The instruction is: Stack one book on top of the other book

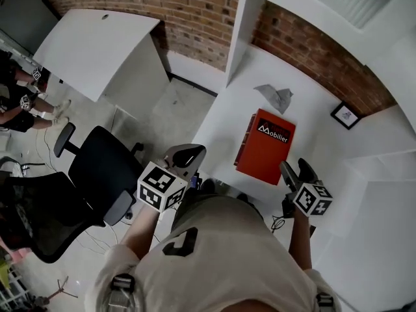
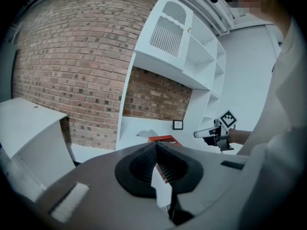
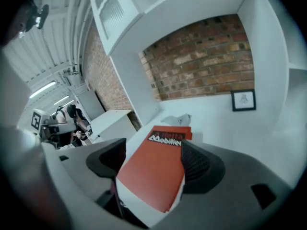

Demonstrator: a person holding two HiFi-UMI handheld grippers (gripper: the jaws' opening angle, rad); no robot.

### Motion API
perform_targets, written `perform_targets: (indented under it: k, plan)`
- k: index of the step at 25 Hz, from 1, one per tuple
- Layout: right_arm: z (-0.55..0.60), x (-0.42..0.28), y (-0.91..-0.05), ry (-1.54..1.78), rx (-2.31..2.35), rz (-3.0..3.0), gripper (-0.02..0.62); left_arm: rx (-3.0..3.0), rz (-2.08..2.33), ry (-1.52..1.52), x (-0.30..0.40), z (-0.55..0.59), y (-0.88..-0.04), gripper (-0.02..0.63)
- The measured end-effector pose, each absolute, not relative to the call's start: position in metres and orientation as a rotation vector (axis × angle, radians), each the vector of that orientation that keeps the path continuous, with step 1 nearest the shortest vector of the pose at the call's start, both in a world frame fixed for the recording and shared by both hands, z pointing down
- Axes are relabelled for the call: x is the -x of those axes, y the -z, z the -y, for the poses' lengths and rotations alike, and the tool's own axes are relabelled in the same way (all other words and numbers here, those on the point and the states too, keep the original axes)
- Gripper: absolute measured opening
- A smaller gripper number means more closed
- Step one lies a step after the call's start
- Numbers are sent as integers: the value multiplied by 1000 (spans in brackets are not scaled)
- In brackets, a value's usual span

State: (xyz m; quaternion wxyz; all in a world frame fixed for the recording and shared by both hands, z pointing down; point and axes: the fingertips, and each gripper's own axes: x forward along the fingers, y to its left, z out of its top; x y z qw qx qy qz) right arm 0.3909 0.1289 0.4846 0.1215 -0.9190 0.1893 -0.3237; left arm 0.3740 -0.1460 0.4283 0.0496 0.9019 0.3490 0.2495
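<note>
Two red books lie stacked on the white desk (image 1: 224, 109). The top book (image 1: 266, 149) bears a black "Mobilier" label, and the lower book (image 1: 242, 137) shows only along the left edge. In the right gripper view the top book (image 3: 153, 169) fills the space ahead, with the lower book (image 3: 184, 132) peeking out behind the label. My right gripper (image 1: 296, 169) hovers at the stack's near right corner, open, jaws wide with nothing held (image 3: 153, 150). My left gripper (image 1: 188, 153) hangs off the desk's left edge, shut and empty (image 2: 156, 147); the stack (image 2: 162, 139) is far ahead of it.
A crumpled grey paper (image 1: 276, 97) lies behind the books, and a small framed picture (image 1: 345, 115) leans at the back right. Brick wall and white shelving enclose the desk. A black office chair (image 1: 97, 168) and another white desk (image 1: 97, 44) stand left.
</note>
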Motion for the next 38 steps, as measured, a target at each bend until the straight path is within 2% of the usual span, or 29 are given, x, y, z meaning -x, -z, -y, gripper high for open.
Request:
perform_targets:
  k: [3, 8, 19, 30, 32, 33, 35, 36, 38]
  plan:
    - [-80, -414, -437, 719, 2675, -800, 313, -2780, -1050, -710, -379, 140, -414, 2]
    - [12, -406, -379, 479, 2492, -1270, 311, -2787, -981, -622, -371, 130, -391, 2]
    - [78, -341, -343, 470, 2036, -1778, 311, -2866, -682, -392, -327, 126, -331, 2]
    - [65, -276, -322, 485, 1698, -1994, 308, -2936, -461, -351, -275, 102, -314, 2]
    - [55, -274, -322, 483, 1690, -1994, 284, -2940, -446, -357, -271, 93, -315, 2]
    - [49, -273, -322, 475, 1691, -1991, 245, -2940, -438, -362, -268, 89, -316, 2]
    - [40, -267, -322, 454, 1687, -1995, 87, -2938, -416, -375, -260, 84, -318, 2]
    - [37, -262, -322, 451, 1678, -2007, 49, -2936, -402, -382, -255, 82, -319, 2]
    - [33, -251, -323, 464, 1652, -2039, 27, -2933, -375, -399, -246, 77, -322, 2]
